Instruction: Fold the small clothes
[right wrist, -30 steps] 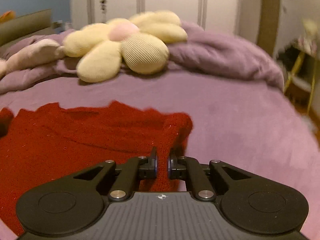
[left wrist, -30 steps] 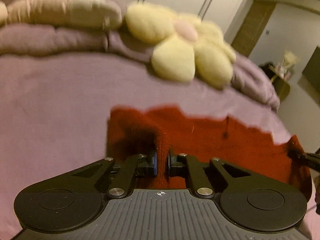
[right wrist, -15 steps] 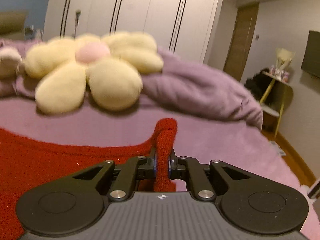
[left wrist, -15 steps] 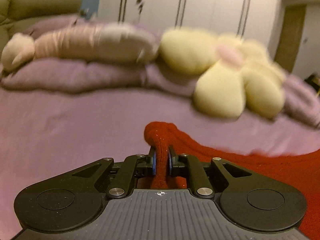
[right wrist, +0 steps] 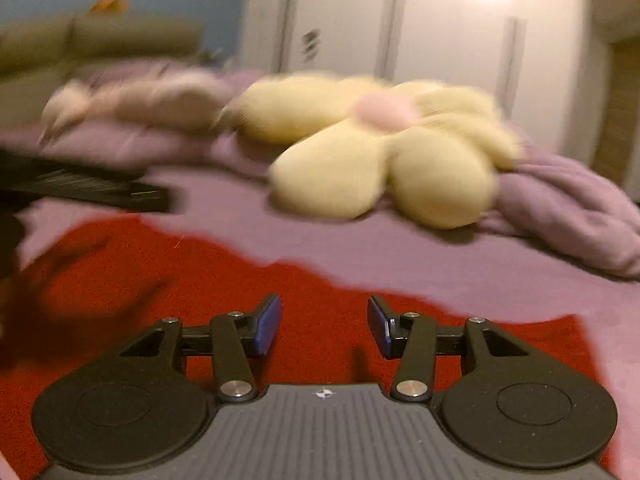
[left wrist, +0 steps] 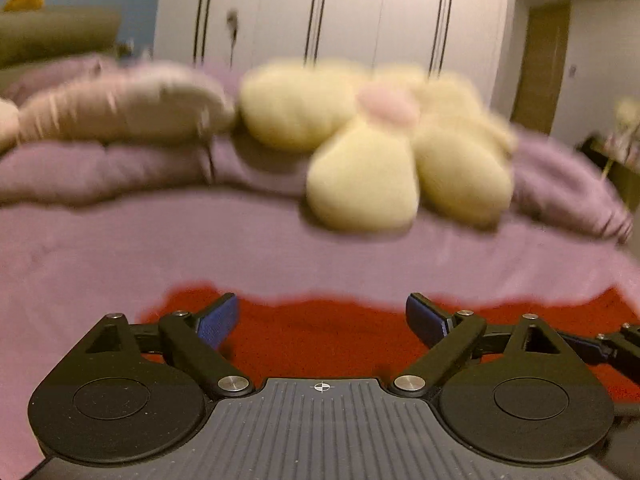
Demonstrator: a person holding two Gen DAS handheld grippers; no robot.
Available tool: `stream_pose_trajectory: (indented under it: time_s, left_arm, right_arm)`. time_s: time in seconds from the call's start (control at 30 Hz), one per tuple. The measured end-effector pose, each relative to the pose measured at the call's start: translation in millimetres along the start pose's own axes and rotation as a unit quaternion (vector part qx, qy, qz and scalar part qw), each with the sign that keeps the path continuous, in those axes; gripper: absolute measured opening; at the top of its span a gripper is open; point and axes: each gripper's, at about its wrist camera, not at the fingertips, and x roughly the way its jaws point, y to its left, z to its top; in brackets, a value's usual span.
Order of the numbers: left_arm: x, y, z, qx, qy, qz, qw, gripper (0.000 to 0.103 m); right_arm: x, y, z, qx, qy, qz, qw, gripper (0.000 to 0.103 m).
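both hand-held grippers released red garment [left wrist: 320, 336], jaws opening, angled down over it

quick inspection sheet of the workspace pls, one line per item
surface: purple bedspread, bare around the garment
job's things: red knit garment lying on the bed under both grippers, far edge uneven
clutter: yellow flower cushion and pinkish pillow further back, apart from the garment
grippers: left gripper jaws opening, wide apart, nothing pinched; right gripper jaws opening, narrower gap, nothing pinched
cables: nothing seen
surroundings: white wardrobe, brown door; both views blurred
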Motion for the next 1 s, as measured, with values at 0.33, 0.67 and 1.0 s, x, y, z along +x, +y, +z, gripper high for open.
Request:
stream_pose_trajectory:
  time_s: [0.33, 0.67, 1.0]
  left_arm:
    - [27.9, 35.7, -17.2, -0.039, 0.033, 0.045, 0.9977, 0.093]
    - [4.2, 26.1, -17.7, 0.027, 0.048, 0.060, 0.9967, 0.095]
    - [-88.4, 54.3, -76.8, -0.011, 0.057, 0.041, 0.9975, 0.097]
  right_arm:
    - [12.8, -136.5, -29.4, 0.139, 0.040, -0.155, 0.977, 0.048]
    - [-65.2, -130.5, -41.2, 0.154, -0.009, -0.179, 0.972, 0.059]
    - [-130.4, -64.1, -97.3, 0.055, 0.022, -0.128, 0.990, 0.037]
